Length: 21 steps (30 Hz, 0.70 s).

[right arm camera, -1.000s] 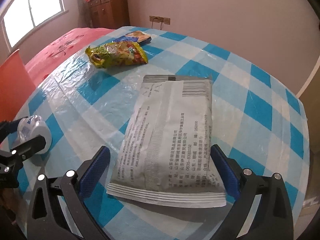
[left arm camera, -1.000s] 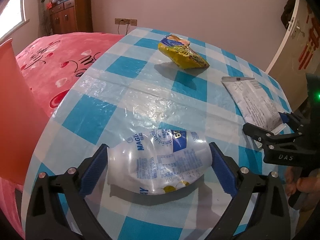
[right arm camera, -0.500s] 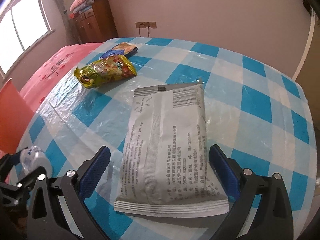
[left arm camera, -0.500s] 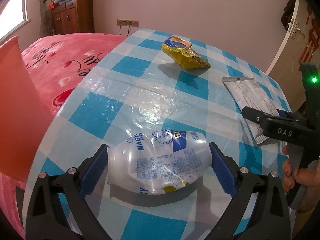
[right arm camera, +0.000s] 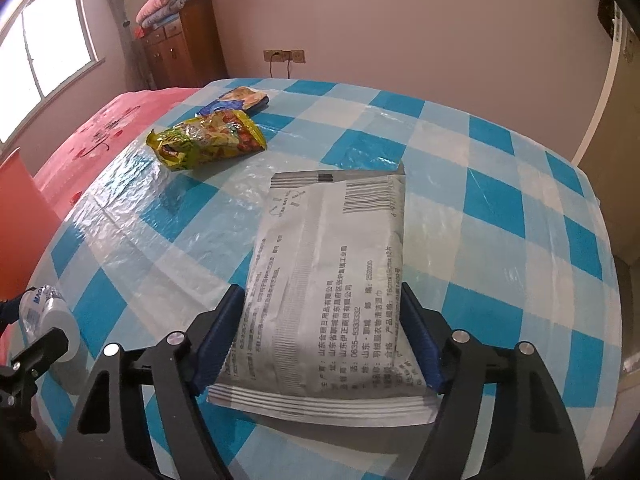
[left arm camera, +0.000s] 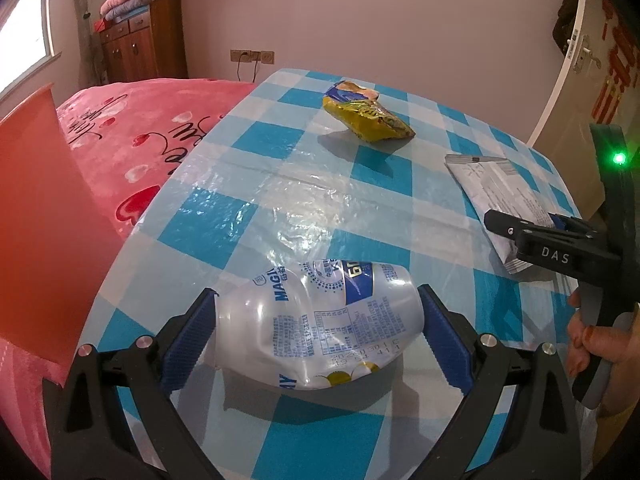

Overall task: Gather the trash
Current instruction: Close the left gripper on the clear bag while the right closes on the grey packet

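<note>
Trash lies across the blue-checked tablecloth (right arm camera: 496,204), and you have a tool on two pieces at once. Your right gripper (right arm camera: 320,340) has just been closing on the grey wipes pouch (right arm camera: 332,276); its blue pads now touch both long edges near the sealed end, a grip that should lift the flat pack clear. Your left gripper (left arm camera: 318,328) brackets the crushed clear plastic bottle (left arm camera: 320,320) end to end, pads against it, holding it. Farther back wait the yellow snack bag (right arm camera: 208,142) and a smaller blue wrapper (right arm camera: 240,100), well apart from both tools. The orange bin (left arm camera: 44,232) stands just off the table's left edge, with nothing between
</note>
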Tool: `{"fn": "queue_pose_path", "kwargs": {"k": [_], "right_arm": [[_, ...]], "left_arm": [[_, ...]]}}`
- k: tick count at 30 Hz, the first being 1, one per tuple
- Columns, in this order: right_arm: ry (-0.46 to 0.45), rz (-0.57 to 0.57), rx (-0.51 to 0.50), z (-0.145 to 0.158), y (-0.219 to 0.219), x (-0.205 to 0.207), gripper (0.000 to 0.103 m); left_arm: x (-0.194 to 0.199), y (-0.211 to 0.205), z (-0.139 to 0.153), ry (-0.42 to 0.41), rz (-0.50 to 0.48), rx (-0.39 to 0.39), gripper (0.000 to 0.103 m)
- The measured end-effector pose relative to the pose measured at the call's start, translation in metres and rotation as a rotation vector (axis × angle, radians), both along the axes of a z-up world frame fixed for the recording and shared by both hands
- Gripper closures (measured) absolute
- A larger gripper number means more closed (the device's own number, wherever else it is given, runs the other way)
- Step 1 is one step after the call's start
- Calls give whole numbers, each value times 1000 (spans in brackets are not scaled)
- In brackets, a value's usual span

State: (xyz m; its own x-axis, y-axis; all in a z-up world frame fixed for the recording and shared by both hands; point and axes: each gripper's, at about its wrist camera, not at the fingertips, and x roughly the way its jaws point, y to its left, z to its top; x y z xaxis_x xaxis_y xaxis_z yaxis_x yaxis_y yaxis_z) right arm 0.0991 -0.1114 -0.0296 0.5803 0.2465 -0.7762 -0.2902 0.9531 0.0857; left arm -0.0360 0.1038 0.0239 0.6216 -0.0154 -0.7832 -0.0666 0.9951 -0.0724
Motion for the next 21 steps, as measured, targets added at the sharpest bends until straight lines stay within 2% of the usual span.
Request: {"fn": "queue_pose_path", "kwargs": {"k": [21], "right_arm": [[-7, -68, 92, 5, -24, -49, 45]], "left_arm": [[-25, -1, 9, -25, -45, 1, 6]]}}
